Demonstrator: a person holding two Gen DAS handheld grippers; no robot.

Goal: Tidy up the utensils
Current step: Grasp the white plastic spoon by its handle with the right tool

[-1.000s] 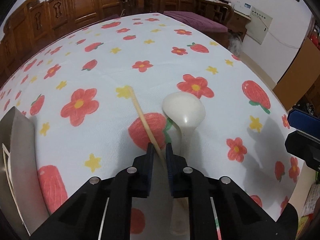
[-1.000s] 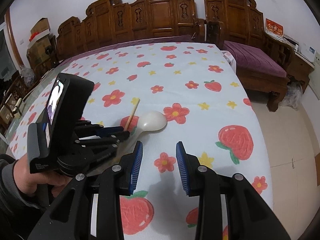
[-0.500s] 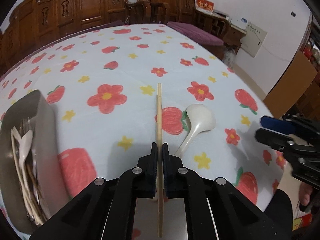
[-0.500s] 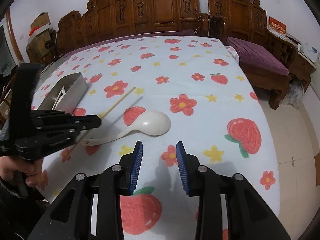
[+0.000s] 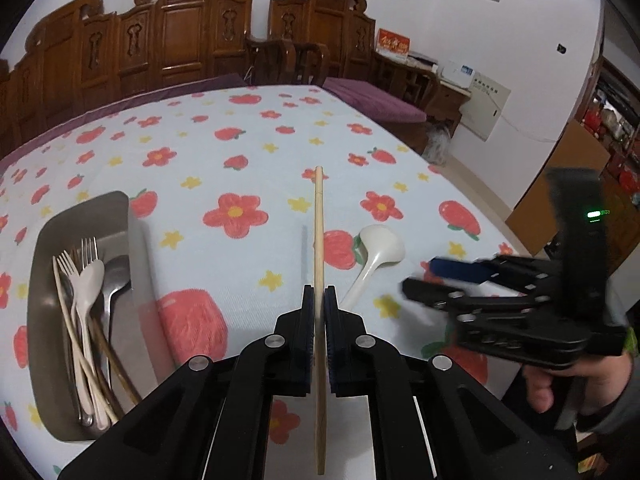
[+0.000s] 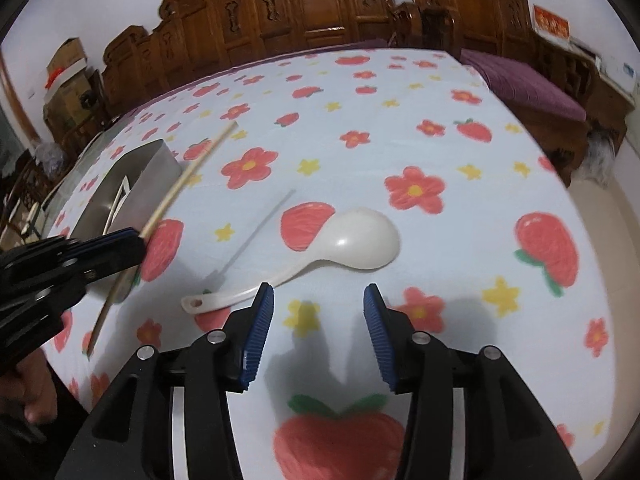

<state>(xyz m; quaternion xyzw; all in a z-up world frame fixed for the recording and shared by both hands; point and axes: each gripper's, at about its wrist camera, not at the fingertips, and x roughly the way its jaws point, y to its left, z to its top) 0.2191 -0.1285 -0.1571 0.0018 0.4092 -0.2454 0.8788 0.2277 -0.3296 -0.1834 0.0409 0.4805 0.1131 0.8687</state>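
- left gripper (image 5: 319, 300): jaws clenched on the chopstick (image 5: 319, 216), pinched partway along its length, tip pointing to 12 in the left wrist view, tail running back under the camera.
- Chopstick is off the surface (image 5: 240, 168); its thin shadow shows on the cloth beside it.
- right gripper (image 6: 319, 304): jaws have just been opening, nothing between them, hovering over the cloth just short of the ladle handle.
- white ladle (image 6: 352, 242): lies flat on the surface, bowl at about 1 o'clock from the right jaws, handle running down to 9 o'clock, hanging hole at the end.
- metal tray (image 5: 44, 300): at 9 o'clock in the left view, well apart from the ladle; already holds forks (image 5: 90, 256), a white spoon and other sticks.
- Handling, my read: chopstick is light, stiff, thin and smooth, so it may pivot in a mid-length pinch; lower it into the tray lengthwise.
- Ladle looks like rigid glossy plastic: light, slippery. Grab the handle mid-span, across its narrow width, not the bowl.
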